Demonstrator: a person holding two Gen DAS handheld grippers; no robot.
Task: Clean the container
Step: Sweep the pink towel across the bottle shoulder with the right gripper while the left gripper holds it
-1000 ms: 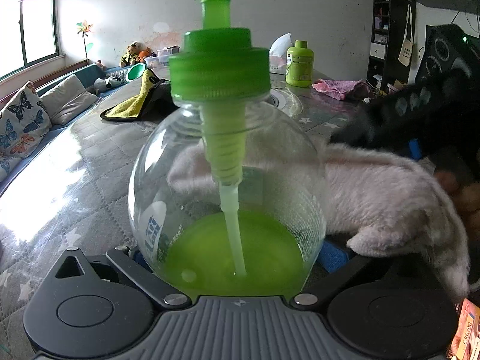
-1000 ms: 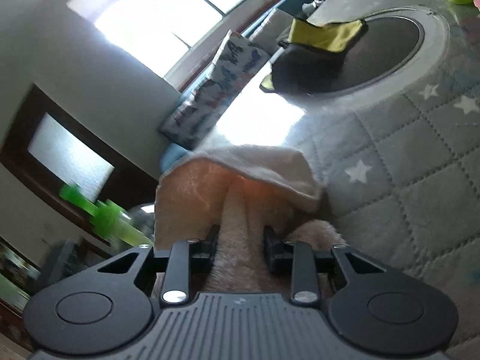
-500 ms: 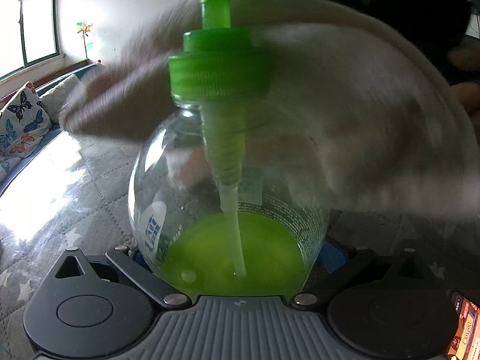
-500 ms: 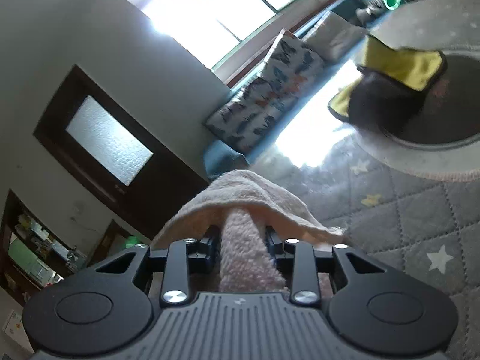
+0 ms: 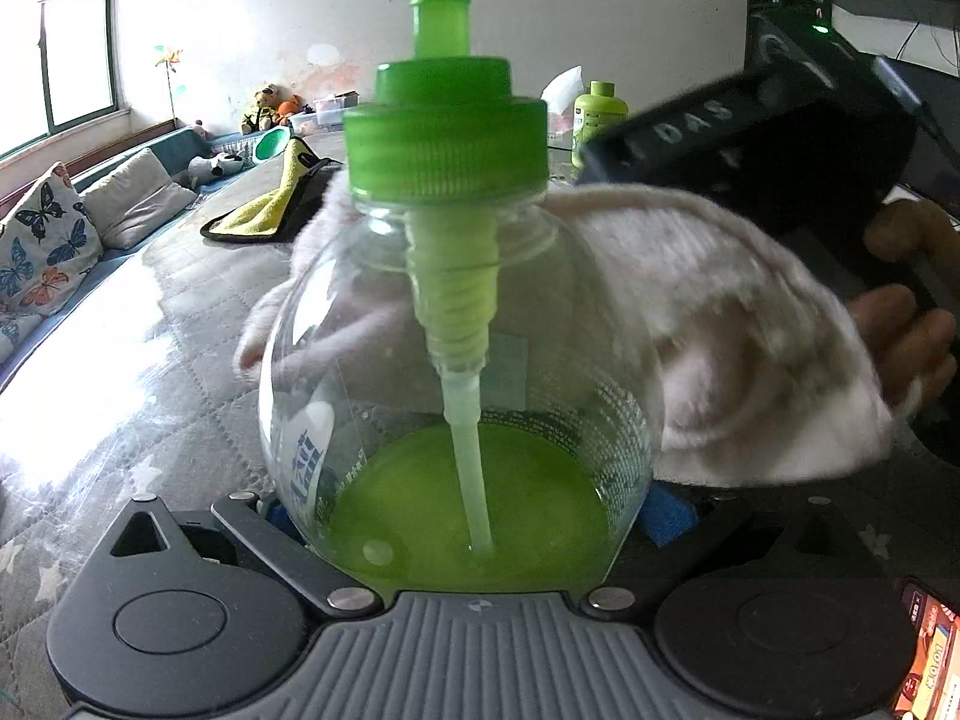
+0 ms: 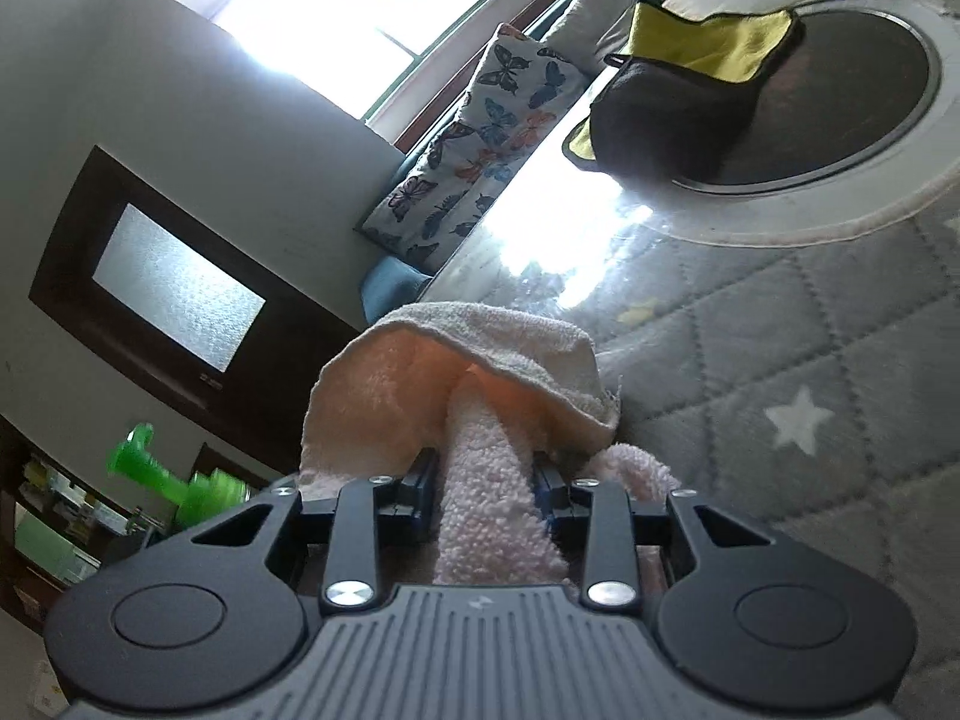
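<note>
The pump bottle (image 5: 456,360), clear and round-bellied with a green cap and green liquid pooled low inside, stands upright between the fingers of the left hand-held gripper (image 5: 468,516), which is closed snugly on its lower body just above the quilted grey table (image 5: 150,360). Behind and to the right of the bottle, a pale pink towel (image 5: 720,330) drapes against its far shoulder, carried by the right hand-held gripper (image 6: 483,498), whose jaws are pinched tight on a fold of that cloth. A person's fingers (image 5: 906,330) show at the far right.

The step in hand looks like wiping the bottle's outer wall. To do it well, I would hold the left grip firm and low so the bottle cannot twist or tip, press the towel flat against the curve rather than dabbing with its edge, and sweep around the shoulder while keeping clear of the pump head.
</note>
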